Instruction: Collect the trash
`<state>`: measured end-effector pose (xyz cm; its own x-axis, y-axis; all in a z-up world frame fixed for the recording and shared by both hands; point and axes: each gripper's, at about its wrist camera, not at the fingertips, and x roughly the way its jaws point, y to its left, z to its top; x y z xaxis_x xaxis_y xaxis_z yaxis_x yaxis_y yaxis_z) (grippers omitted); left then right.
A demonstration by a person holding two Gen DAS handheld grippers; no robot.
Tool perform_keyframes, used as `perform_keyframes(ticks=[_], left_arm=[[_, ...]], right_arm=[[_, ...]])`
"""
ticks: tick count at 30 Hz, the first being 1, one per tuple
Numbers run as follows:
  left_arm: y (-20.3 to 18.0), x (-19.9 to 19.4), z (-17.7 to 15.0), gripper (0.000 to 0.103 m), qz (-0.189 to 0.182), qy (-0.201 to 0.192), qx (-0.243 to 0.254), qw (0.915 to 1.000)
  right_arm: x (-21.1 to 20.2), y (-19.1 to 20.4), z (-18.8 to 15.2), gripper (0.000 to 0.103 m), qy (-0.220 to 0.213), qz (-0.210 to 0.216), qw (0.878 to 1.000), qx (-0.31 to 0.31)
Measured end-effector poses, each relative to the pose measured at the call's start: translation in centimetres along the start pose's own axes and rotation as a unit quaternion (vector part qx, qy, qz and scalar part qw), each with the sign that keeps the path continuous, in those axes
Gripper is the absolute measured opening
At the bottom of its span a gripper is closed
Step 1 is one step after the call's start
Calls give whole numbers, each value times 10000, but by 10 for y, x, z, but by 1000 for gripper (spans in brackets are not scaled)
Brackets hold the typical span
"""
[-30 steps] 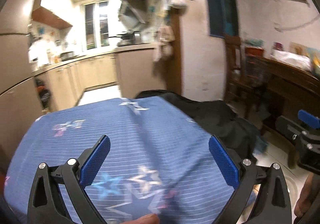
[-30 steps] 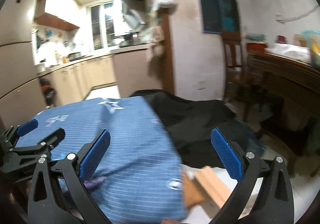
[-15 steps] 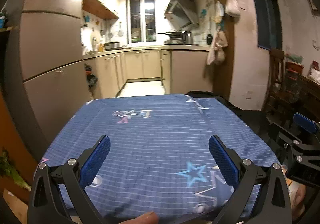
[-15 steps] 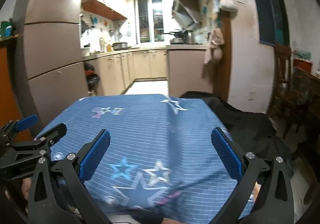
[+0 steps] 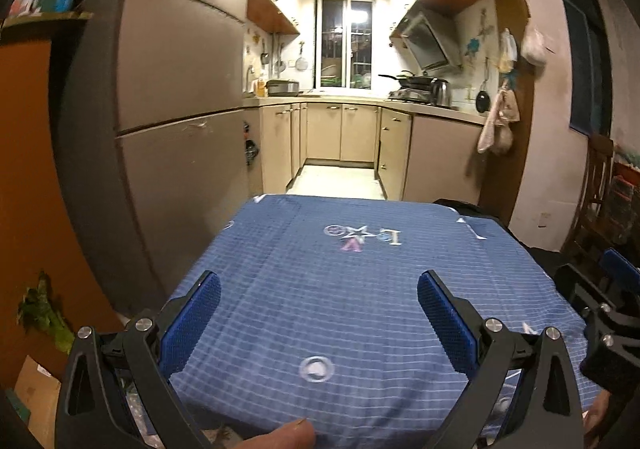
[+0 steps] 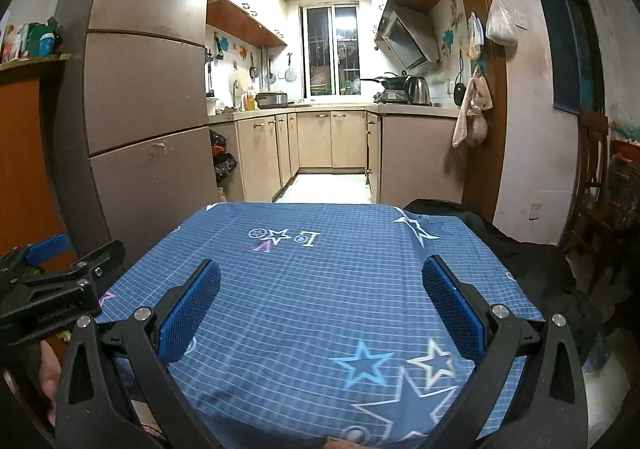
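A blue checked cloth with star prints (image 5: 352, 289) (image 6: 320, 289) covers a table in front of me. My left gripper (image 5: 318, 313) hangs open over the cloth's near edge, nothing between its blue pads. My right gripper (image 6: 320, 305) is open too, just above the cloth. Each gripper shows in the other's view: the right gripper (image 5: 608, 313) at the far right, the left gripper (image 6: 52, 281) at the far left. No trash lies on the cloth. A fingertip (image 5: 280, 437) pokes in at the bottom edge.
A tall brown fridge (image 6: 148, 109) stands left, and a kitchen aisle (image 6: 328, 185) with beige cabinets lies beyond the table. A black cloth heap (image 6: 532, 261) lies right of the table, next to a wooden chair (image 6: 596, 177). Cardboard (image 5: 36, 397) and greens (image 5: 40, 313) sit low left.
Both views have swung left, from the black heap and right-hand furniture to face the kitchen squarely over the table. Both grippers stayed open.
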<state>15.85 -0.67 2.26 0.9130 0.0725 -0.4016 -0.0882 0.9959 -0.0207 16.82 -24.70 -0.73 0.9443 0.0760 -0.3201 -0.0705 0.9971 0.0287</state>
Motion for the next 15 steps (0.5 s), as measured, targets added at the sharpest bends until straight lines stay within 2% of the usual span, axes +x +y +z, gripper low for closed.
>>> perform_keyframes(ticks=[5,7,15], left_arm=[[33,-3,-1,98,-44,22,-59,10000],[37,-3,-4,98,-171,99,-12,9998],[19,-3,-17,98,-432,207,208,9986]], right_arm=[[0,18,-1,98,-49,-70,10000,-50],[-1,19,-2,98,-66,-95,9999,-40],[-13,17,-9,98,-69,-220,9997,71]])
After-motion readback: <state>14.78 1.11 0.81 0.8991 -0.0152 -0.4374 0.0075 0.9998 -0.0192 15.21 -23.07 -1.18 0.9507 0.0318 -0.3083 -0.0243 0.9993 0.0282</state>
